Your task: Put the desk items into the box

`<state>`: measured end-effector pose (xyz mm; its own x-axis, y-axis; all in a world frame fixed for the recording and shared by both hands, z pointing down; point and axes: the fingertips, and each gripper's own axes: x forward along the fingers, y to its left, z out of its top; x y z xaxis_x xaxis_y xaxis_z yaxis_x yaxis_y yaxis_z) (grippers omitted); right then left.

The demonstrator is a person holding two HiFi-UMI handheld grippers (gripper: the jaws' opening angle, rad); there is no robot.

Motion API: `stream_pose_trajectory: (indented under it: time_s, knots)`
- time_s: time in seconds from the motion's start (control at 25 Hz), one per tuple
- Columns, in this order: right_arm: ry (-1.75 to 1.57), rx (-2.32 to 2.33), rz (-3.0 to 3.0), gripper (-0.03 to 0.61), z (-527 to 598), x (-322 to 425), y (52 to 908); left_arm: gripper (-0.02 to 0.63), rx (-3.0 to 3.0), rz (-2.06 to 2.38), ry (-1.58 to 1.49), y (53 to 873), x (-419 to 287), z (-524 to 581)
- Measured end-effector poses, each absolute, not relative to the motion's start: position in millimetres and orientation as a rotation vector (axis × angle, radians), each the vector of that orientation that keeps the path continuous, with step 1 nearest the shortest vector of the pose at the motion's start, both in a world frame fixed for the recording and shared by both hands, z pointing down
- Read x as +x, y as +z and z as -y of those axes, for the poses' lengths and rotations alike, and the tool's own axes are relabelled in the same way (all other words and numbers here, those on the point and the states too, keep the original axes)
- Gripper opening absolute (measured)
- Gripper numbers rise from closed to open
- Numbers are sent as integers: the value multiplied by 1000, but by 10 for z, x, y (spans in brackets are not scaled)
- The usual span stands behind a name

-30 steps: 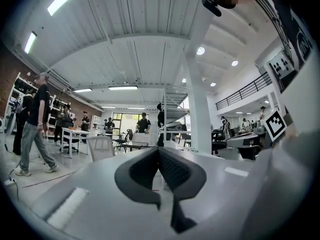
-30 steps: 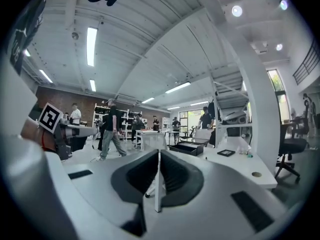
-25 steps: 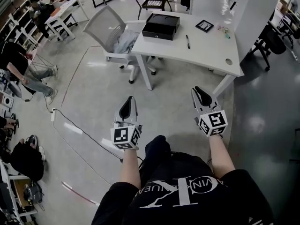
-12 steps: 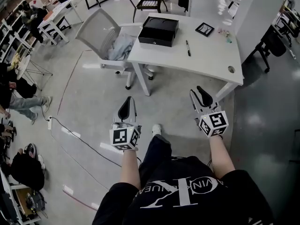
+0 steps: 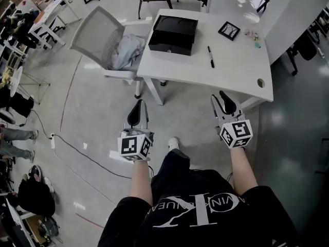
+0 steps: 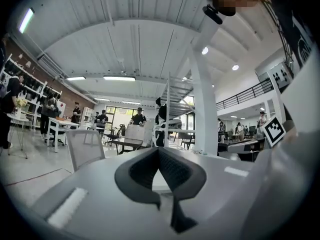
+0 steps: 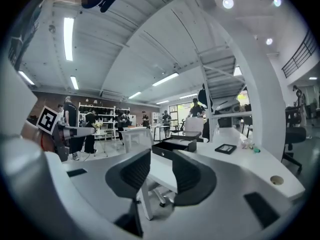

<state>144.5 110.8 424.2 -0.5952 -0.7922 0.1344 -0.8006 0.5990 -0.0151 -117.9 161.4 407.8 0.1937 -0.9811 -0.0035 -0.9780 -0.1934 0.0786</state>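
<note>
While both tools hang short of the desk [image 5: 241, 73], the head view shows the black box [image 5: 173, 32] open at its far left, with the pen [image 5: 211, 56], small frame [image 5: 229, 30] and trinkets [image 5: 253, 33] to its right. The left gripper view shows the left gripper [image 5: 136, 108] with tips meeting on nothing. The right gripper view shows the right gripper [image 5: 224, 99] parted and empty. Best to step closer first, then bring the right jaws across the pen's barrel.
</note>
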Motion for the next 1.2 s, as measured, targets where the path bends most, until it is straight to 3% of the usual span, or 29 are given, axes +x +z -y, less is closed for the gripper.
stream_pose_trajectory:
  time_s: [0.56,1.2]
  knots:
    - [181,1472,2579,101,-91,1239,4431,10,2479,1781,-33,4268,-1315,-359]
    - [289,1503,2460,101,510,1402,4739,10,2546,1570,5,4526,-869,369]
